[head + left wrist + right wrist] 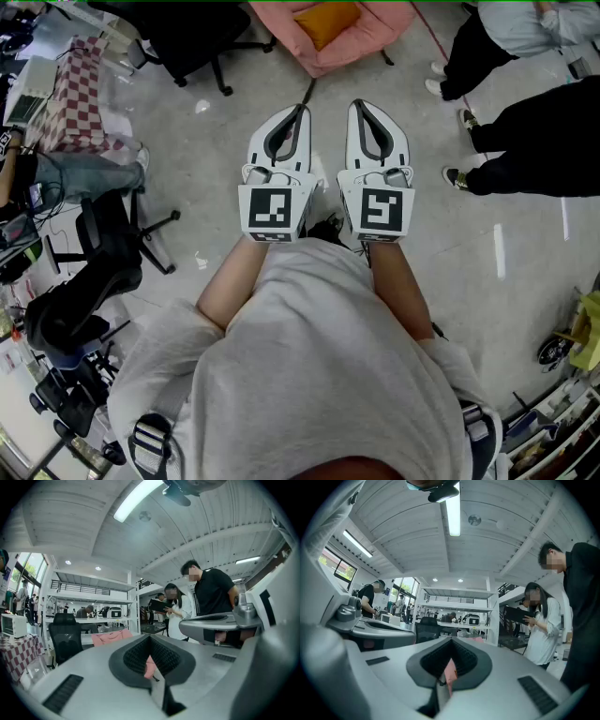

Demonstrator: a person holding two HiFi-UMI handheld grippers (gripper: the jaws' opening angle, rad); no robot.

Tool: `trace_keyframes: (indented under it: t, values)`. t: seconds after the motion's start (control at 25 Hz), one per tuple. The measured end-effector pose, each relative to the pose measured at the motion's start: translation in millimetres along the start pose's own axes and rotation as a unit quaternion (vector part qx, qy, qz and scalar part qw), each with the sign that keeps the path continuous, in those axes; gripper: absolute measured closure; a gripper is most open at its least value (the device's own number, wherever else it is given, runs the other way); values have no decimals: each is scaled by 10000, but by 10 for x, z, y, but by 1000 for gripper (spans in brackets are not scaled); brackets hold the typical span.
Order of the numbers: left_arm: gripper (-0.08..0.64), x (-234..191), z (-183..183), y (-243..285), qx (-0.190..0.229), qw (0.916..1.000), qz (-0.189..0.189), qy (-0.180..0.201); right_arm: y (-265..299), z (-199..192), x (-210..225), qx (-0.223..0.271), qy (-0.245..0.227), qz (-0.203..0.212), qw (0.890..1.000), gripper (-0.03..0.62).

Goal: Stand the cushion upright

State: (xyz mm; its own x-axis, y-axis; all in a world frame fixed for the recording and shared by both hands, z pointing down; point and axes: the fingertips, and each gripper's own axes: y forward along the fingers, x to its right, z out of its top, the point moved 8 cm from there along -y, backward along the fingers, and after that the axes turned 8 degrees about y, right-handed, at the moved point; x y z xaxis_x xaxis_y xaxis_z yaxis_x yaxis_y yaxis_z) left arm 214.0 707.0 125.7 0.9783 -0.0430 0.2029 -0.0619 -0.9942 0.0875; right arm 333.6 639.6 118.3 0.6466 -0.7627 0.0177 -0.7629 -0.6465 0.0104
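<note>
An orange cushion (326, 21) lies tilted on a pink low seat (367, 37) at the top of the head view, on the floor ahead of me. My left gripper (301, 109) and right gripper (357, 105) are held side by side at waist height and point level toward that seat, well short of it. Both are shut with nothing between the jaws. In the left gripper view the left gripper (150, 640) has its jaws together, and the pink seat (111, 636) shows far off. The right gripper (451, 644) looks the same in its own view.
A black office chair (105, 246) stands at my left, another (192, 37) beside the pink seat. A checkered cloth (80, 94) covers a table at far left. Two people (525, 141) stand on the floor at right. Shelving lines the far wall.
</note>
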Motion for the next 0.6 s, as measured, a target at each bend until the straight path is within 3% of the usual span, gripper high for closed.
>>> trace_keyframes:
  t: [0.44, 0.6]
  values:
    - [548, -506, -434, 427, -362, 9986, -197, -323, 665, -272, -77, -403, 159, -252, 9987, 584]
    - [548, -807, -551, 682, -504, 9969, -366, -482, 1011, -373, -114, -674, 221, -122, 9974, 584]
